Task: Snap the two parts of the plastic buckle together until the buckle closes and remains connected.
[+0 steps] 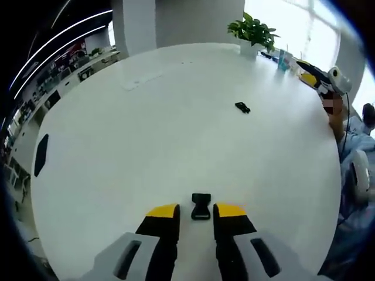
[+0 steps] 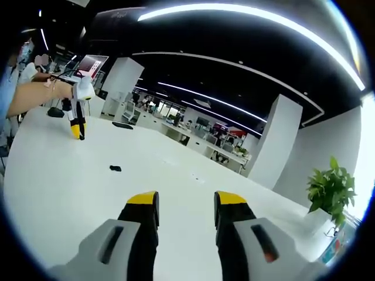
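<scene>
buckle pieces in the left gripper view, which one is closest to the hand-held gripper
The buckle piece lying just ahead of the left hand-held gripper, between its yellow tips. The other buckle piece lies far off across the white table.

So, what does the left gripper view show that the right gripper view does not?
Left gripper view: a black buckle part lying between the open left tool's jaws. Right gripper view: office desks behind, and the right tool open above the table. Both: the white table, the potted plant, another small buckle part.
</scene>
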A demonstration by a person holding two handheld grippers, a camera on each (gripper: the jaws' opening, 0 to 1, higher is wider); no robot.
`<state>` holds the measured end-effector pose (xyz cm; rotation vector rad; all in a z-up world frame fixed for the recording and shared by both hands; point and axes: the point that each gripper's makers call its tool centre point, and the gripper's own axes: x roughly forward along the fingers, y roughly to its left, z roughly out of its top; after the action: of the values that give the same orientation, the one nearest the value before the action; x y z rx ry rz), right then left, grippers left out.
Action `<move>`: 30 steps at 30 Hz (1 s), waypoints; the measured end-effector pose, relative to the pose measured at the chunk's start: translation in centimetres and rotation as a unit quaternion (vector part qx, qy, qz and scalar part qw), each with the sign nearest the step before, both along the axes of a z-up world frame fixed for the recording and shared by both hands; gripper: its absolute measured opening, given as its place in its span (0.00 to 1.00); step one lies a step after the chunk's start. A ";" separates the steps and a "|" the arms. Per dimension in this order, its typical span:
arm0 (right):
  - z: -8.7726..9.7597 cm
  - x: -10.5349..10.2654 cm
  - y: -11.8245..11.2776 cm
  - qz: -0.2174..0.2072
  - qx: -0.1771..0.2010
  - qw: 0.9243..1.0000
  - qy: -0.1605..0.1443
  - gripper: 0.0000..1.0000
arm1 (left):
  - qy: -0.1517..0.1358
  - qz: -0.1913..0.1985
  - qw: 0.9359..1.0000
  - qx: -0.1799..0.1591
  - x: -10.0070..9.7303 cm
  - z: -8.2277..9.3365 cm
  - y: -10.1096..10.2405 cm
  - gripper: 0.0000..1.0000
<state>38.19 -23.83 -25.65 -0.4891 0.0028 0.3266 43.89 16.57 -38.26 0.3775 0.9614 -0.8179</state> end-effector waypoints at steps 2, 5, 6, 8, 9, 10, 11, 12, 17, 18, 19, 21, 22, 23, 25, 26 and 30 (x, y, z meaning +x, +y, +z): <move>0.0 0.0 0.0 0.000 0.000 1.000 -0.001 0.38 | -0.002 -0.001 1.000 0.004 0.0 0.0 0.0 0.21; 0.1 0.0 0.0 0.000 0.000 1.000 -0.001 0.38 | -0.003 -0.001 1.000 0.002 0.2 0.0 0.0 0.21; 0.1 0.0 0.0 0.000 -0.001 1.000 -0.001 0.38 | -0.004 -0.002 1.000 0.004 0.2 0.0 0.0 0.20; 0.1 -0.1 0.0 0.001 0.000 1.000 -0.002 0.38 | -0.006 -0.004 1.000 0.006 0.2 0.0 0.0 0.19; 0.1 -0.1 0.0 0.001 0.000 1.000 -0.002 0.38 | -0.005 -0.006 1.000 0.006 0.2 0.0 0.0 0.19; 0.1 -0.1 0.0 0.001 -0.001 1.000 -0.002 0.38 | -0.006 -0.008 1.000 0.006 0.1 0.0 -0.1 0.18; 0.1 -0.1 0.0 0.001 -0.001 1.000 -0.002 0.38 | -0.006 -0.009 1.000 0.006 0.0 0.0 -0.1 0.18; 0.2 -0.1 0.0 0.001 0.000 1.000 -0.002 0.38 | -0.006 -0.009 1.000 0.006 0.1 0.0 -0.1 0.18; 0.2 0.0 0.1 0.001 0.000 1.000 -0.003 0.38 | -0.004 -0.010 1.000 0.007 0.1 0.0 -0.2 0.16; 0.2 0.0 0.1 0.002 0.000 1.000 -0.003 0.38 | -0.004 -0.011 1.000 0.007 0.1 0.0 -0.3 0.15; 0.2 0.0 0.1 0.002 0.000 1.000 -0.003 0.38 | -0.004 -0.013 1.000 0.006 0.0 0.0 -0.3 0.14; 0.2 0.0 0.1 0.002 0.000 1.000 -0.003 0.38 | -0.003 -0.014 1.000 0.007 0.1 0.0 -0.4 0.13; 0.2 0.0 0.1 0.002 0.000 1.000 -0.003 0.38 | -0.003 -0.014 1.000 0.007 0.1 0.0 -0.4 0.13; 0.2 0.1 0.1 0.002 0.000 1.000 -0.003 0.38 | -0.002 -0.015 1.000 0.006 0.1 0.0 -0.4 0.12; 0.2 0.1 0.0 0.002 0.000 1.000 -0.003 0.38 | -0.001 -0.019 1.000 0.006 0.1 0.0 -0.4 0.11; 0.3 0.1 0.0 0.002 0.000 1.000 -0.004 0.38 | -0.001 -0.019 1.000 0.006 0.1 0.0 -0.4 0.11; 0.3 0.2 0.1 0.003 0.000 1.000 -0.003 0.38 | 0.000 -0.020 1.000 0.007 0.1 0.0 -0.5 0.11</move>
<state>38.36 -23.74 -25.37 -0.4896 -0.0053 0.3306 43.95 16.08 -38.24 0.4096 0.9613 -0.8483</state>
